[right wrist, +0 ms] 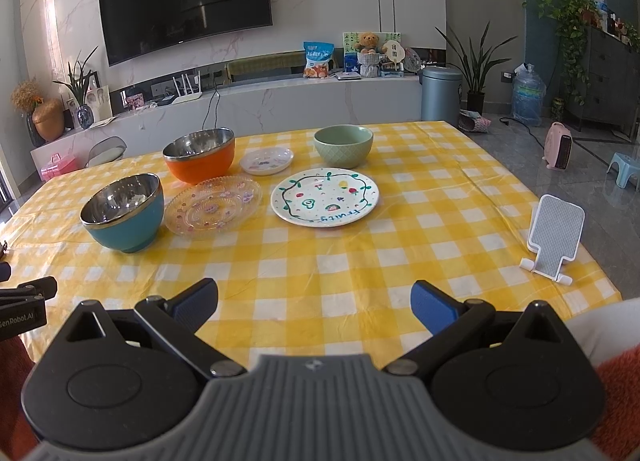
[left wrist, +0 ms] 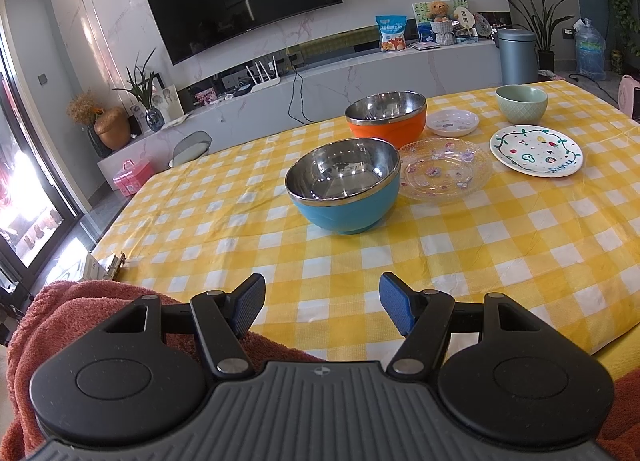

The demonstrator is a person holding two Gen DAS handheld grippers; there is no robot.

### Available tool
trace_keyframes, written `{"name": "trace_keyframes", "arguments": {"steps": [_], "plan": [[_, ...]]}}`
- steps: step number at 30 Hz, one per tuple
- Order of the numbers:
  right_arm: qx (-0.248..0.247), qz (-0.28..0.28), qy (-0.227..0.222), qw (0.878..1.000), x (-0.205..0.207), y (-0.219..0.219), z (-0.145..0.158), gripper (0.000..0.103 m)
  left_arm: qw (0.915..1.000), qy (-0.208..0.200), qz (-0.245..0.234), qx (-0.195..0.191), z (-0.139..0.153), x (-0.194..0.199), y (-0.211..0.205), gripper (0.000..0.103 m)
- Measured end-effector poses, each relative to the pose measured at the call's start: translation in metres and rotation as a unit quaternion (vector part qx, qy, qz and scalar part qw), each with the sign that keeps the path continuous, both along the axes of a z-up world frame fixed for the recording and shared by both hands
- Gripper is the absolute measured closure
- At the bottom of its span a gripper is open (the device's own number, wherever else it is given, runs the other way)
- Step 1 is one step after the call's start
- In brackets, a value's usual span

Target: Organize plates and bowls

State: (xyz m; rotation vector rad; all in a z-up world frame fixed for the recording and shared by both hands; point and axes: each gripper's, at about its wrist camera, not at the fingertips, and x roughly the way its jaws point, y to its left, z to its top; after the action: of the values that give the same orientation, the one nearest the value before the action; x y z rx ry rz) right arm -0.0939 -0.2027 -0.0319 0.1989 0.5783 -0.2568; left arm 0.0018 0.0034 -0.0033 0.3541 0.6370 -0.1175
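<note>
1. The left tongs point(left wrist: 322, 303) are seen spread wide above the near edge of the bench point(left wrist: 460, 281), with nothing between the blue pads.
2. The right tongs point(right wrist: 314, 307) are likewise spread wide and empty, held over the yellow checked cloth near the front of the bench.
3. A reddish towel point(left wrist: 72, 313) is seen draped beneath and beside the left tongs.
4. The blue bowl point(left wrist: 344, 191), lined with steel, is found closest to the left tongs, upright on the cloth.
5. A clear glass plate point(left wrist: 446, 169) with small printed figures is set just beside the blue bowl, on its right; whether the two touch cannot be told.
6. An orange bowl point(left wrist: 386, 117), also steel inside, is placed behind the blue one and the glass plate.
7. A small white saucer point(left wrist: 452, 121) lies just to the right of the orange bowl.
8. A white plate point(right wrist: 325, 197) painted with fruit and a green vine is laid right of the glass plate, apart from it.
9. A green bowl point(right wrist: 344, 145) stands behind the painted plate, near the far edge.
10. A white phone stand point(right wrist: 554, 239) is seen upright at the right edge of the bench, well apart from the dishes.
</note>
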Motion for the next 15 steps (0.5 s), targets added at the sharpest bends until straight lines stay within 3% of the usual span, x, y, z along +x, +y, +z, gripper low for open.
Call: {"name": "trace_keyframes", "arguments": {"steps": [5, 11, 15], "plan": [[-0.012, 0.005, 0.017, 1.000, 0.005, 0.002, 0.003, 0.003, 1.0000, 0.007, -0.005, -0.002, 0.009, 0.000, 0.000, 0.026], [-0.037, 0.020, 0.050, 0.998, 0.018, 0.010, 0.007, 0.003, 0.9976, 0.046, -0.019, -0.047, 0.012, 0.009, 0.007, 0.026], [-0.042, 0.024, 0.058, 0.997, 0.026, 0.016, 0.012, 0.003, 0.9933, 0.067, -0.020, -0.091, 0.018, 0.018, 0.017, 0.039]]}}
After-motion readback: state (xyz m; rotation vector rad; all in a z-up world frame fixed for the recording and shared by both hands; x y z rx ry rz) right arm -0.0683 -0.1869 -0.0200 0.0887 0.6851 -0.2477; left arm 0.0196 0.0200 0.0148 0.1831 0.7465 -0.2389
